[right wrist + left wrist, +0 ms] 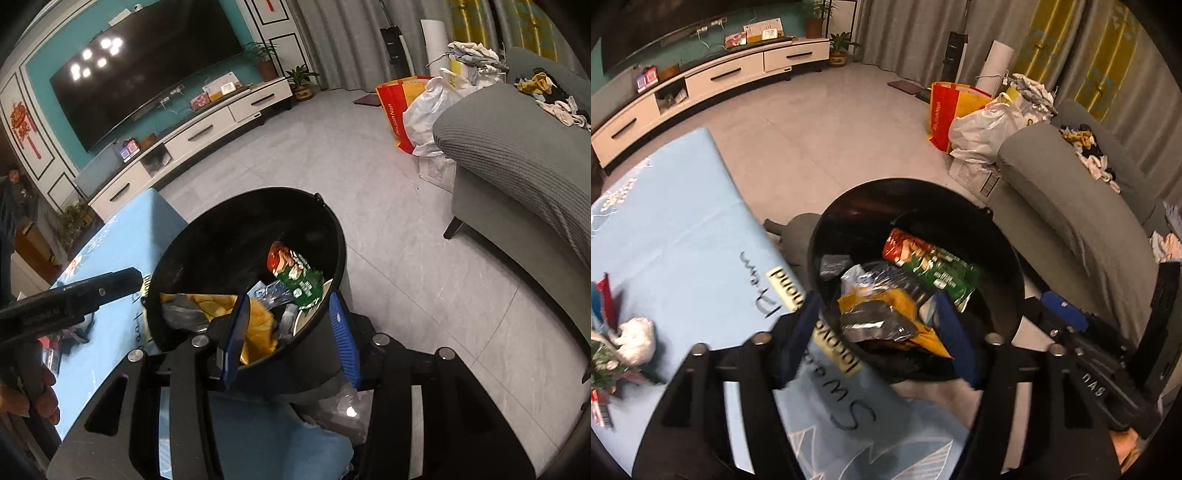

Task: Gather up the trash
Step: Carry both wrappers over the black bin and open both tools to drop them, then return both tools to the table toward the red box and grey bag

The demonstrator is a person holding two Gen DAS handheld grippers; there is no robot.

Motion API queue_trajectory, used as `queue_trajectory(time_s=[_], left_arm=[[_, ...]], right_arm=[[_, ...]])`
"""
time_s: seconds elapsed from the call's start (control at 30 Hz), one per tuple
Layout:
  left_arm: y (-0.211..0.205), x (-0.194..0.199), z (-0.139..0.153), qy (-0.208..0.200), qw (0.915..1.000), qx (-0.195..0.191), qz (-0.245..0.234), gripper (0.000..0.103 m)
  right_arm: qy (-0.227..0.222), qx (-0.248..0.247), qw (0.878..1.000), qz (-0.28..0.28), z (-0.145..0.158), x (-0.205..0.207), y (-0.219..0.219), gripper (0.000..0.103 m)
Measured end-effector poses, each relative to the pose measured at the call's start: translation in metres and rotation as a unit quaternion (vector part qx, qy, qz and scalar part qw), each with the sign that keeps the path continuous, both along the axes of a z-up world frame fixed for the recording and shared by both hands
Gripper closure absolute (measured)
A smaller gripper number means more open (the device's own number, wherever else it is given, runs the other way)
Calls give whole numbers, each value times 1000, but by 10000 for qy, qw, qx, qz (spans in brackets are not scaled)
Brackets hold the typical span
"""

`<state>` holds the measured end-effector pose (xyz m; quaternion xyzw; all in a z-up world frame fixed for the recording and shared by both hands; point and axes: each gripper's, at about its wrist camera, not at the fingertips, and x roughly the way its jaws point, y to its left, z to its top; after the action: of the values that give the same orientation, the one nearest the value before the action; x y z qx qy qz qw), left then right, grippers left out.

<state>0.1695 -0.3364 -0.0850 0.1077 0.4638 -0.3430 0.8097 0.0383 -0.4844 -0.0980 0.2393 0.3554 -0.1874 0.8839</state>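
Observation:
A black trash bin (849, 218) (236, 229) stands beside the blue-covered table (683, 240) (122, 332). Inside lie a red-and-green snack bag (934, 266) (295, 273), a yellow bag (905, 306) (258, 325) and silver wrappers. My left gripper (879, 334) hangs open over the bin's near side, nothing pressed between its blue pads. My right gripper (290, 334) is open too and straddles the near rim, one finger above the inside and one outside the wall. A crumpled white tissue (635, 339) and more wrappers (604, 306) lie on the table at the left.
A grey sofa (1071, 192) (517, 155) stands right of the bin. A red-and-yellow bag (945, 110) and a white plastic bag (982, 133) sit on the floor behind it. A white TV cabinet (207, 129) lines the far wall. Grey tile floor (369, 166) lies between.

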Motion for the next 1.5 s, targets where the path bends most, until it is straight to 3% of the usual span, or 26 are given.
queue_trajectory(time_s=[0.1,0.27,0.77,1.2,1.3,1.5], left_arm=[[13,-13,6,-177,9998,101,1,21],[39,-34,16,-405,9989,198,81,20],[161,-61,6,-285,9951,347,883,18],[275,-55,-9,-86,9783,491,2013,16],[295,-53,-10,-86,9731,518,2242,15],[314,-47,-10,-115,9686,482,2437,14]], right_arm=[[-46,-28,10000,49,5,-8,8,56],[-34,-30,9998,184,11,-19,23,54],[254,-4,9952,943,9,-14,93,54],[657,-19,9825,1746,-1,8,153,54],[891,-143,9771,1927,-2,13,167,38],[1039,-244,9686,2247,0,24,184,37]])
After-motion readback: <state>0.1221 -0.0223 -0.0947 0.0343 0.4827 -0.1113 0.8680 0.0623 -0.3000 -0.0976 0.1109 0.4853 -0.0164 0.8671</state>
